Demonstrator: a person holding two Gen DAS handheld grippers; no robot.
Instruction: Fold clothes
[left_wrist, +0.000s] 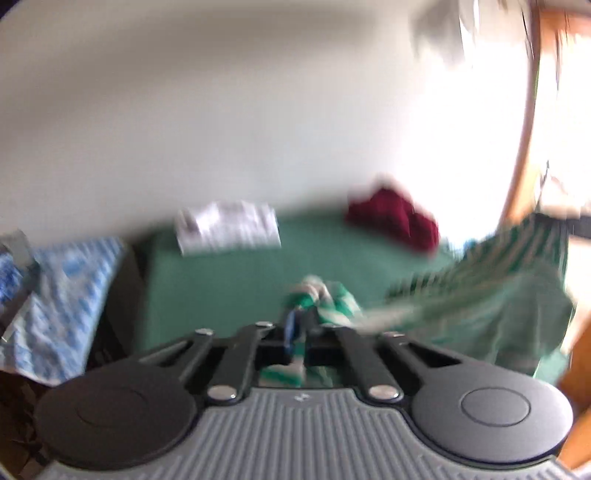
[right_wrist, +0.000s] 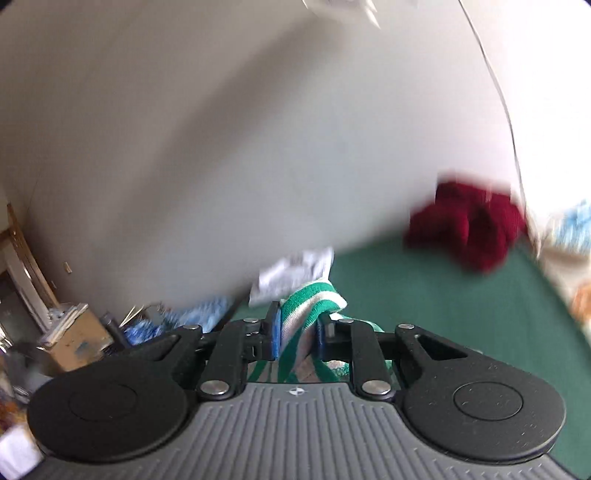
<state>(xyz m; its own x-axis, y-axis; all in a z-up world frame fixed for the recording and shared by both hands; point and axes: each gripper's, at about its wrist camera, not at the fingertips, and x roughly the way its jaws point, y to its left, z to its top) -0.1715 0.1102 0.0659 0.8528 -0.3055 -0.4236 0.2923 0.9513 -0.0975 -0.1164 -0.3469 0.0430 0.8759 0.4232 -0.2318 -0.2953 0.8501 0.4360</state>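
Both views are blurred. Nearest the left wrist camera, the left tool has its jaws drawn together on a bunched edge of the green-and-white striped garment, which spills over the tips and stretches away to the right, raised above the green surface. Nearest the right wrist camera, the right tool is clamped on another fold of the same garment; the blue pads press the striped cloth from both sides, and a rolled edge stands up above the tips.

Whether the green surface is a counter or a bed cannot be told. Taking that surface as the landmark: at its far edge, against the pale wall, lies a folded white cloth toward the left, and a crumpled dark red garment toward the right. Off the surface's left side there is a blue-and-white patterned cloth. In the right wrist view, a cardboard box and loose clutter sit farther left of the surface, low against the wall.
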